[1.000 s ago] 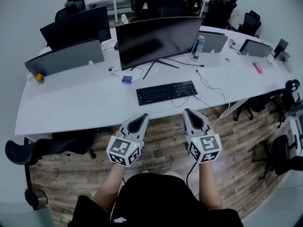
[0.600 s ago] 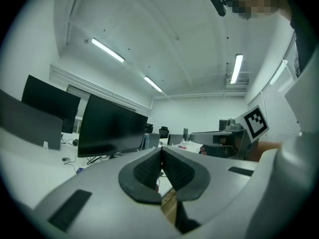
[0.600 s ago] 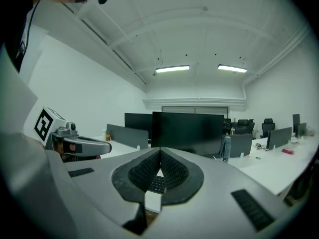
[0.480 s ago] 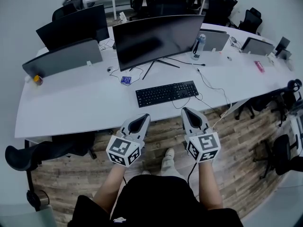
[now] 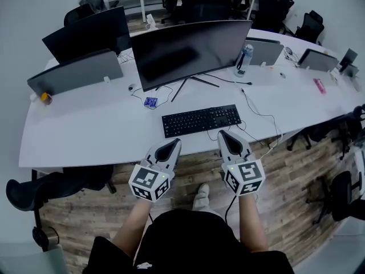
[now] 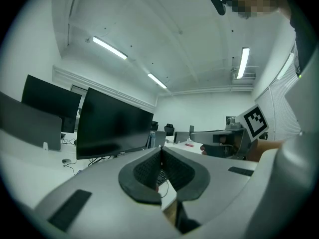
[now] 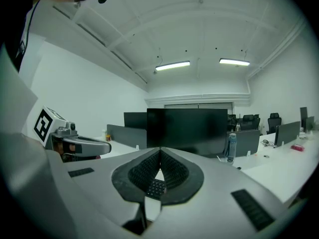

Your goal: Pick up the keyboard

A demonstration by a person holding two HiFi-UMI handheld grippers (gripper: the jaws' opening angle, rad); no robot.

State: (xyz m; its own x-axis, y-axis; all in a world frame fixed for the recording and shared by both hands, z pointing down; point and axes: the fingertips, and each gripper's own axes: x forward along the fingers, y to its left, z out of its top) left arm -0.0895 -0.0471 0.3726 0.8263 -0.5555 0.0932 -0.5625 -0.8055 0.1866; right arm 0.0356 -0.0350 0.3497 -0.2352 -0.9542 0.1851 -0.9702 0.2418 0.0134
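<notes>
A black keyboard (image 5: pixel 201 120) lies flat on the white desk (image 5: pixel 91 133), near its front edge, in front of a large dark monitor (image 5: pixel 188 49). Both grippers hover side by side just short of the desk edge, apart from the keyboard. My left gripper (image 5: pixel 172 145) is shut and empty, below the keyboard's left end. My right gripper (image 5: pixel 227 136) is shut and empty too, below the keyboard's right end. Through the right gripper's jaws, part of the keyboard (image 7: pixel 155 187) shows; the left gripper view shows a sliver of the keyboard (image 6: pixel 162 175).
The keyboard's cable (image 5: pixel 256 113) runs off the desk's right front. A water bottle (image 5: pixel 243 58), a mouse (image 5: pixel 132 87) and a small purple item (image 5: pixel 150 102) sit farther back. Laptops, more monitors and office chairs ring the desk. Wooden floor (image 5: pixel 194 167) lies under the grippers.
Both grippers have moved forward toward the desk edge, still shut. The keyboard now sits closer to their tips in the head view.
</notes>
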